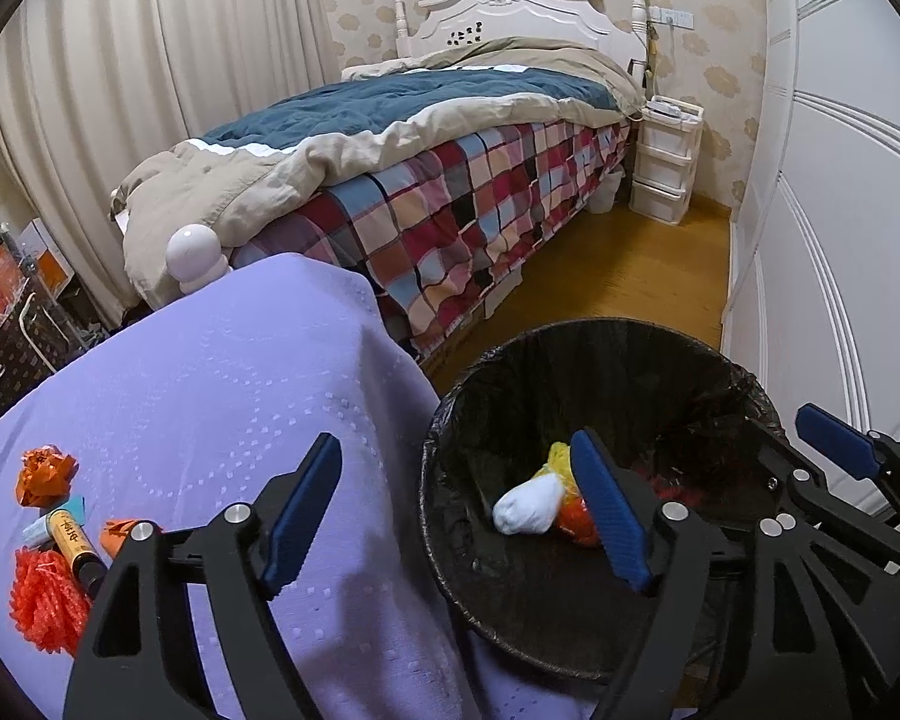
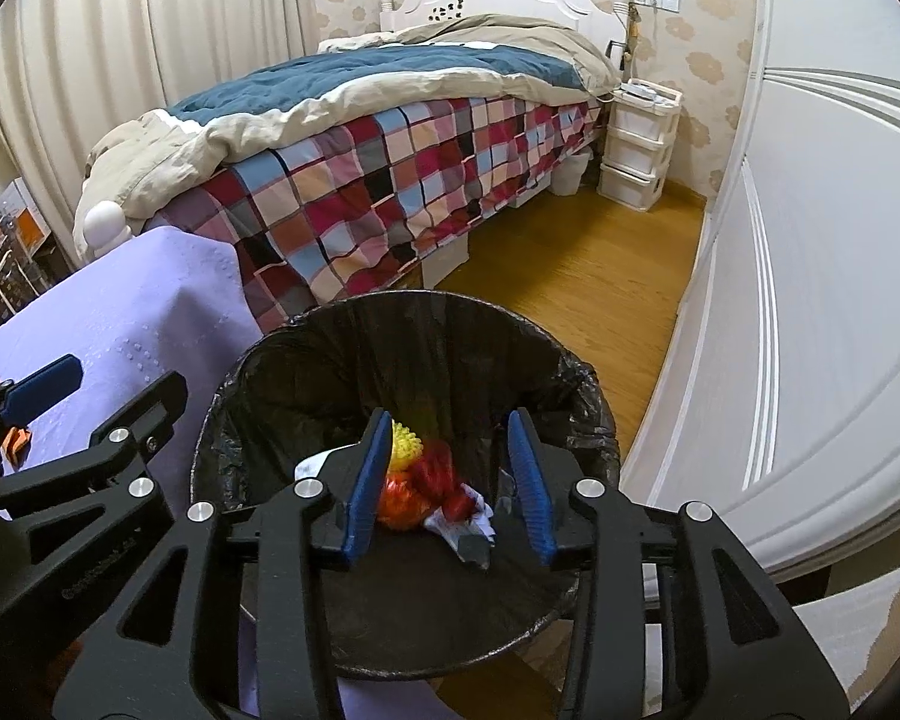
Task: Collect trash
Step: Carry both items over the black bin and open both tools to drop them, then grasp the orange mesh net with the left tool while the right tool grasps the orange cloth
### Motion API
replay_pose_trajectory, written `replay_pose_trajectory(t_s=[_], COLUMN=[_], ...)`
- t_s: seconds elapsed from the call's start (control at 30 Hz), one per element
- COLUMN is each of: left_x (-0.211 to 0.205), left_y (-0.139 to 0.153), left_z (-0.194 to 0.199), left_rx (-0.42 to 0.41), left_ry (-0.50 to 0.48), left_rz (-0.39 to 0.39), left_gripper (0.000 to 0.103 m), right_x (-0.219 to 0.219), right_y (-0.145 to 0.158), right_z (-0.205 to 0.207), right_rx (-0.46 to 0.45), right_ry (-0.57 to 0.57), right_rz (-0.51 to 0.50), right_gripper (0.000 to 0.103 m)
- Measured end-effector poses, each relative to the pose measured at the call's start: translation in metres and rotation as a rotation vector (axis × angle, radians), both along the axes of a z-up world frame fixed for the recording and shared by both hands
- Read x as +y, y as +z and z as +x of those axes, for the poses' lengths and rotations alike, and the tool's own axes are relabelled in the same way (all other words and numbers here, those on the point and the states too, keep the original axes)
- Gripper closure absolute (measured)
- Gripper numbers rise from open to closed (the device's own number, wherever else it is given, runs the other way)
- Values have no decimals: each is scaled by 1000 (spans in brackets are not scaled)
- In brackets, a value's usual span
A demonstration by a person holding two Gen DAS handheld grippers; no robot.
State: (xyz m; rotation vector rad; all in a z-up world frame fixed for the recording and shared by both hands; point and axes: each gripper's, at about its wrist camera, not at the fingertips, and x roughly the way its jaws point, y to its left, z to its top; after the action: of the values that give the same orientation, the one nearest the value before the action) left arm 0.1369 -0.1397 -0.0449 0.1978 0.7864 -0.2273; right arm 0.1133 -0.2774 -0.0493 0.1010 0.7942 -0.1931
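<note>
A black-lined trash bin [image 1: 450, 420] [image 2: 594, 396] stands beside the purple-covered table [image 1: 210, 372] [image 2: 138, 312]. Inside lie a white wad [image 1: 525, 510], yellow and orange scraps [image 2: 405, 450] and a red scrap [image 2: 444, 480]. My left gripper [image 1: 459, 519] is open and empty, straddling the table edge and bin rim. My right gripper [image 2: 453, 480] is open and empty above the bin. On the table's left lie an orange crumpled wrapper [image 1: 43, 475], an orange net ball [image 1: 45, 597], a yellow-and-black tube [image 1: 72, 546] and a small orange scrap [image 1: 117, 534].
A bed with a checked cover [image 1: 450, 204] [image 2: 378, 204] stands behind the table. A white drawer unit [image 1: 666, 162] sits by the headboard. A white wardrobe [image 2: 810, 300] lines the right side, with wood floor [image 2: 600, 276] between it and the bed.
</note>
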Motion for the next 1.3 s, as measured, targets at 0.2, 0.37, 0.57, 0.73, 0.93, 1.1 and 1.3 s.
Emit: replay_pose_trajectory(t_s=[0.2,0.37,0.57,0.73,0.93,1.1,1.3], left_x=[11,23,50,76,110,137,172], left_y=[3,5,8,7,6,5,-2], left_z=[-5,-14,-31,-48,-70,-87,-93], left_rx=[-4,-8,-12,-9,-9,-10,3], left_ry=[24,42,84,128,182,236,318], left_rz=[2,11,12,13,10,7,3], left_gripper=[25,25,25,25,25,25,25], right_x=[0,7,30,54,89,118,153], right_y=[1,2,2,3,7,9,10], right_z=[-2,-8,-19,-29,-38,-46,-54], right_rx=[-2,0,7,14,17,19,22], right_ry=[-3,8,47,96,169,231,307], right_rz=[-2,2,8,16,25,21,-2], right_gripper=[57,55,54,54,54,53,53])
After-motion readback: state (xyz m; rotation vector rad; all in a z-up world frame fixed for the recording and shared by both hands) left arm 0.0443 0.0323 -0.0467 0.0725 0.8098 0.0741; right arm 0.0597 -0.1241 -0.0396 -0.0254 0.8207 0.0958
